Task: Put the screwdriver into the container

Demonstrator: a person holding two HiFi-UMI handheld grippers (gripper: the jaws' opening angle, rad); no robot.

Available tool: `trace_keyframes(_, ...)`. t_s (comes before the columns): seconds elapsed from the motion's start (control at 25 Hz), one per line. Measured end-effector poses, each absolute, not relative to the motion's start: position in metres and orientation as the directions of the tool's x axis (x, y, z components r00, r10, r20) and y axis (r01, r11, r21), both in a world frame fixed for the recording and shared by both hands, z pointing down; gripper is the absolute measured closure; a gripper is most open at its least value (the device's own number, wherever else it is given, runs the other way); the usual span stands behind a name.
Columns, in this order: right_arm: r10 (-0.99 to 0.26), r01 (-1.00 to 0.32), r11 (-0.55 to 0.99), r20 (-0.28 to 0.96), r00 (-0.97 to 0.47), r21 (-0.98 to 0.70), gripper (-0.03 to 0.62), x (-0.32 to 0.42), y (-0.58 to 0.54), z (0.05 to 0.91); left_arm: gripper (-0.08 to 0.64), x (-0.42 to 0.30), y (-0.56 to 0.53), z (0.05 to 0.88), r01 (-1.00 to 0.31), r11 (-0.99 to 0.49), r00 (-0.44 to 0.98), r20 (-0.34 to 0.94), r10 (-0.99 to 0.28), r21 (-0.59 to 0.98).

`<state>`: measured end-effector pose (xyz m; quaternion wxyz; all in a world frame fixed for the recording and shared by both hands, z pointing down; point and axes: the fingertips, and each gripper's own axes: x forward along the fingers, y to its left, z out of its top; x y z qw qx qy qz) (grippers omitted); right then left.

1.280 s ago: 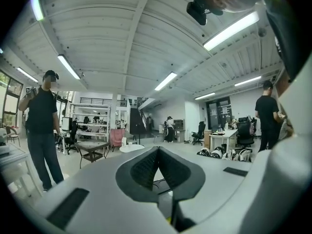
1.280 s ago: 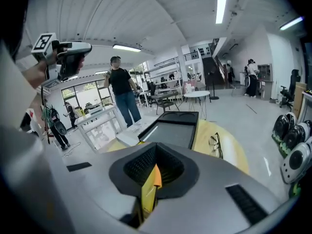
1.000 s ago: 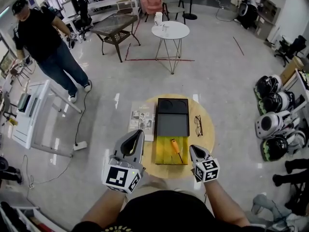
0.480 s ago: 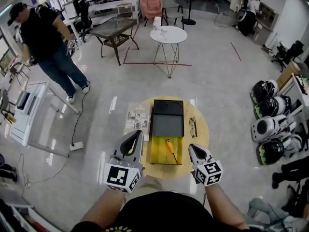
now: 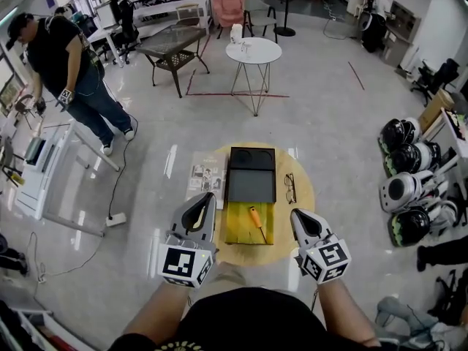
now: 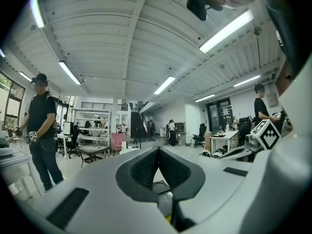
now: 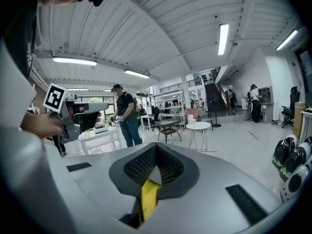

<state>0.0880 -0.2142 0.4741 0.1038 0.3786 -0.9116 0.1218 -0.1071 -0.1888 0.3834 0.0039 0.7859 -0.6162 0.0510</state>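
Note:
An orange-handled screwdriver (image 5: 254,219) lies on a yellow board (image 5: 238,229) at the near side of a round wooden table (image 5: 303,196). Just beyond the board sits the black rectangular container (image 5: 251,175), with two round recesses at its far end. My left gripper (image 5: 210,195) hovers at the board's left edge, shut and holding nothing. My right gripper (image 5: 295,213) hangs to the right of the board, also shut with nothing in it. In the left gripper view the left gripper (image 6: 157,149) points out level into the room. The right gripper (image 7: 156,146) does the same in its view.
Eyeglasses (image 5: 289,188) lie on the table right of the container, a magazine (image 5: 205,177) on its left. Helmets (image 5: 409,174) line the floor at the right. A person (image 5: 66,57) stands far left by a white desk (image 5: 44,174). A white round table (image 5: 253,50) stands beyond.
My right gripper has drifted a little to the right and nearer to me. The person at the far left has turned and stepped. The screwdriver has not moved.

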Motion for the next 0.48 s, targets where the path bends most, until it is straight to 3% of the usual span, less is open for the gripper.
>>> trace_keyframes(0.48,-0.661,-0.693,0.713,0.225,-0.716,-0.109,0.578,0.089,-0.205,0.43,0.545,-0.102,-0.182,0.379,-0.962,-0.273,0.27,0.092,-0.958,-0.019)
